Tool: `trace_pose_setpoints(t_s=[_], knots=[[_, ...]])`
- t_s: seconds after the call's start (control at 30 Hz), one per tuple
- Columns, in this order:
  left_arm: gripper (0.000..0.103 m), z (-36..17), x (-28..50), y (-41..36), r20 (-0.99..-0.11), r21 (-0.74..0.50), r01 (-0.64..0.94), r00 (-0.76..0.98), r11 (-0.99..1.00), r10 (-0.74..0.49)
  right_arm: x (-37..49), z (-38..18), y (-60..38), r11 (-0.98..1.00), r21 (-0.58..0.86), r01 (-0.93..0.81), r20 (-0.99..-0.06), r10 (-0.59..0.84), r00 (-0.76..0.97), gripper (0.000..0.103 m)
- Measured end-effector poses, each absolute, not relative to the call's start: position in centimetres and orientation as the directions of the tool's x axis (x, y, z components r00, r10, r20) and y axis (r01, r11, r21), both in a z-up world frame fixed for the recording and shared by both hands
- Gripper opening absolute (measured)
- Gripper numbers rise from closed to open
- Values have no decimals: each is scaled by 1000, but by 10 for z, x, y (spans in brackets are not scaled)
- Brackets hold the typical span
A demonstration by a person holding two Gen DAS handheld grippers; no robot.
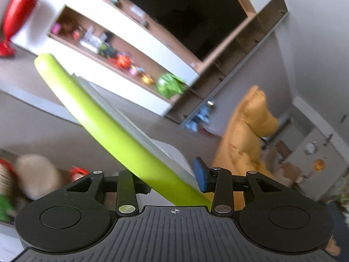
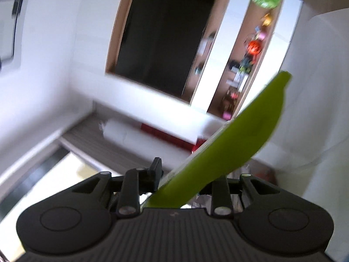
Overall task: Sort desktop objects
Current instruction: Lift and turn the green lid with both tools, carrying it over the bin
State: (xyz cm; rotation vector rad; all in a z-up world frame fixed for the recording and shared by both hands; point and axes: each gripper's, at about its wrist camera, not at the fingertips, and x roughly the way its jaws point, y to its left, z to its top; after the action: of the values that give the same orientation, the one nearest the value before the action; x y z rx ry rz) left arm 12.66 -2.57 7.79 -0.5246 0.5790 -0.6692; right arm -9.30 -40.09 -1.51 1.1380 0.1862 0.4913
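A lime-green flat object with a pale grey layer along one edge, like a thin book or folder (image 1: 104,118), runs diagonally between the fingers of my left gripper (image 1: 172,179), which is shut on its lower end; the blue pad (image 1: 200,176) presses its right side. In the right wrist view the same kind of green object (image 2: 229,144) rises up and to the right from my right gripper (image 2: 185,179), which is shut on it. Both grippers are lifted and tilted, facing the room, and no desktop shows beneath them.
A white wall unit with a dark TV (image 1: 192,15) and a shelf of small colourful toys (image 1: 122,61) fills the background. A red vase (image 1: 15,19) stands at the upper left. A mustard-yellow cushion (image 1: 246,135) sits at the right. The right view is blurred.
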Motion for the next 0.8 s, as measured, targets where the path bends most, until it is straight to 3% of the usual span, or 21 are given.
trace_pose_setpoints(t_s=[0.17, 0.37, 0.47, 0.57, 0.63, 0.8], knots=[[45, 70, 133, 22, -338, -609, 343, 704, 715, -625, -36, -2, -367, 315, 905, -285, 64, 562, 825, 32], [48, 57, 127, 64, -277, -610, 354, 743, 709, -609, -8, -16, -329, 304, 900, -313, 55, 634, 772, 31], [63, 42, 123, 77, -263, -649, 385, 695, 656, -669, -5, -20, -327, 299, 905, -304, 48, 637, 770, 26], [92, 27, 119, 107, -228, -744, 356, 660, 565, -716, -6, -29, -330, 258, 925, -281, 56, 637, 769, 24], [95, 21, 118, 129, -223, -806, 314, 625, 502, -748, -6, -34, -335, 246, 932, -267, 53, 634, 771, 22], [99, 22, 107, 174, -287, -804, 302, 557, 512, -779, 4, -42, -339, 296, 932, -210, -23, 624, 781, 16]])
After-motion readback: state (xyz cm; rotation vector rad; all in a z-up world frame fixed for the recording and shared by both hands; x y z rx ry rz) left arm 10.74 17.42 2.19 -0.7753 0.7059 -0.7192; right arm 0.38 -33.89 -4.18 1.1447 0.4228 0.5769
